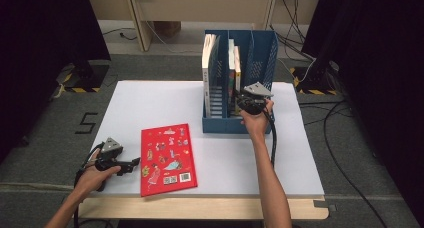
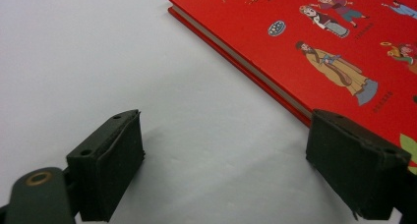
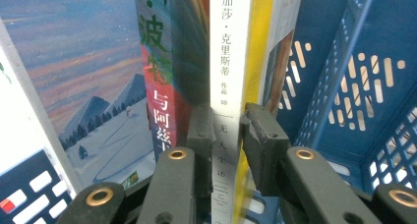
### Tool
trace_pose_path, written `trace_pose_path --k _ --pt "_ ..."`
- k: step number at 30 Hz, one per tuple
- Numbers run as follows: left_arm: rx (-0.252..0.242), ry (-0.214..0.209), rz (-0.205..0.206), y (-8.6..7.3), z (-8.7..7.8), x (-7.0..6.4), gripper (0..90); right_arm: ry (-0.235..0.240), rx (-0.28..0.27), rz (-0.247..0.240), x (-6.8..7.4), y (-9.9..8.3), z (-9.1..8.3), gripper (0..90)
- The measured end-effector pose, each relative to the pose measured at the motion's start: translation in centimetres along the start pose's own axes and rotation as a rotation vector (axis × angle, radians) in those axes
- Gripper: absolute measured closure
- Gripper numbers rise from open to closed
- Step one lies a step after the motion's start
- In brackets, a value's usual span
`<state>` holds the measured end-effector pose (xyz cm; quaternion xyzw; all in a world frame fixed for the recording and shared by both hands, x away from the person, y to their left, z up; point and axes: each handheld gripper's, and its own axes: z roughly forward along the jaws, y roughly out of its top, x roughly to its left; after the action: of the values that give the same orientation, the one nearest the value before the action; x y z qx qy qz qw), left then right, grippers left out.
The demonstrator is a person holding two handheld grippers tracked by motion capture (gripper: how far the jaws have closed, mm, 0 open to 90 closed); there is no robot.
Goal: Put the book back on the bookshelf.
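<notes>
Lower left of the high view: we see the left gripper (image 1: 131, 163) low over the white table (image 1: 150, 103), jaws spread wide w/ nothing between them, just beside the red picture book (image 1: 167, 158) lying flat. In the left gripper view the book's (image 2: 314, 32) corner fills the upper right. Farther back, centre-right, the right gripper (image 1: 248, 102) reaches into the blue file rack (image 1: 260, 53). In the right gripper view its jaws are clamped on the white-spined book (image 3: 228, 62), standing upright btw. neighbouring books in the rack (image 3: 364, 86).
</notes>
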<state>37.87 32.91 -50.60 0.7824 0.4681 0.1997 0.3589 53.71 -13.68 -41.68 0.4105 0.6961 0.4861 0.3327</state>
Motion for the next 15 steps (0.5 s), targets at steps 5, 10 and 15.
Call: trace_pose_path --k 5,10,15 --pt "0.001 0.0 0.0 0.0 0.0 0.0 13.0 0.004 -0.001 0.002 -0.04 0.09 0.35 74.2" --pt "0.0 0.0 0.0 0.0 0.0 0.0 13.0 0.026 -0.006 0.033 0.08 0.01 0.61 73.0" --pt "0.0 -0.001 0.0 -0.01 -0.01 0.01 13.0 0.033 0.023 0.03 0.07 -0.13 0.13 69.9"
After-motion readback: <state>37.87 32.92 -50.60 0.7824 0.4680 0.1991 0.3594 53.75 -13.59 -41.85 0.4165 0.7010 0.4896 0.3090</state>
